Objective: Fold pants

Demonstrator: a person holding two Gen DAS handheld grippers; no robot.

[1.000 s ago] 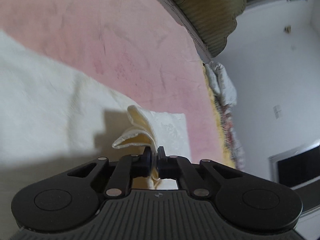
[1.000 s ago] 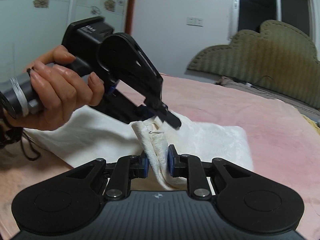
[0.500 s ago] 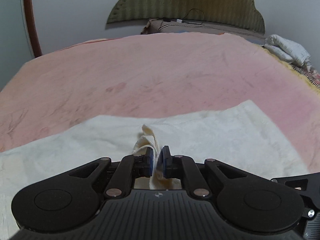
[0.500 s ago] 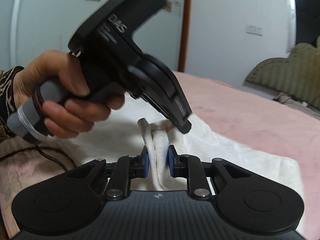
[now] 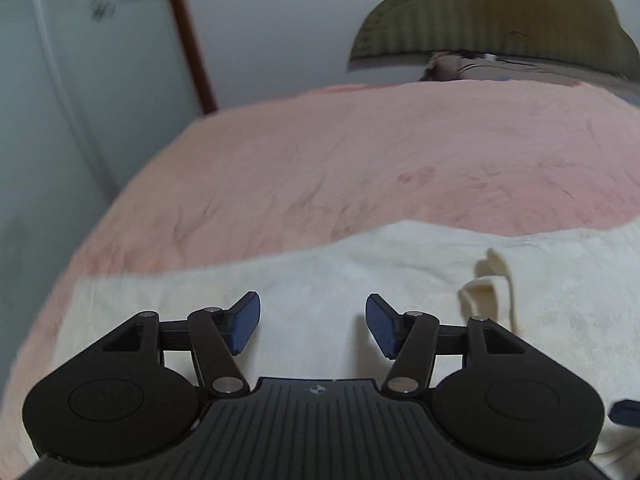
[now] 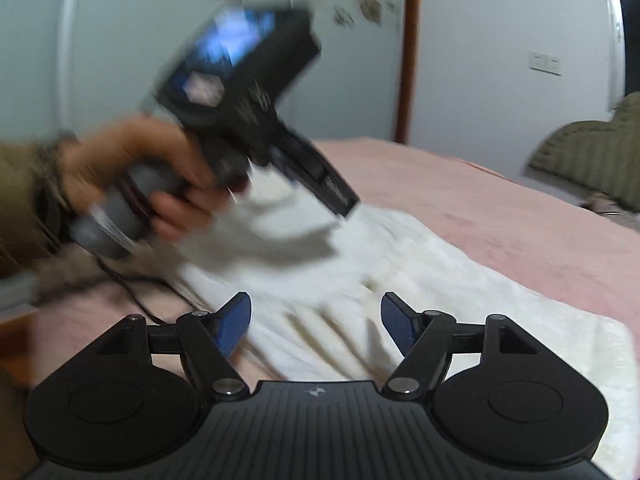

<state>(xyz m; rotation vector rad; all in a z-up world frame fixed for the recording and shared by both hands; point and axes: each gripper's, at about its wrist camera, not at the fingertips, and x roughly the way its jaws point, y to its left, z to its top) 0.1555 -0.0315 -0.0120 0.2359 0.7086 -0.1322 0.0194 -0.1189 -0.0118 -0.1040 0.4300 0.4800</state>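
Pants (image 5: 360, 280) lie flat; left gripper (image 5: 313, 326) and right gripper (image 6: 316, 326) tilt downward, jaws just opened, empty.

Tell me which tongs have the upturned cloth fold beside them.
The left tongs: a raised fold of the cream pants stands just right of their open jaws.

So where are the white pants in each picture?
Left wrist view: the pants lie across the lower half, on the pink blanket, under the open left claw, with a raised fold at the right.
Right wrist view: the pants run from the middle to the lower right, under the open right claw.
Shared landmark: the olive headboard, top right in the left view, at the right edge in the other.
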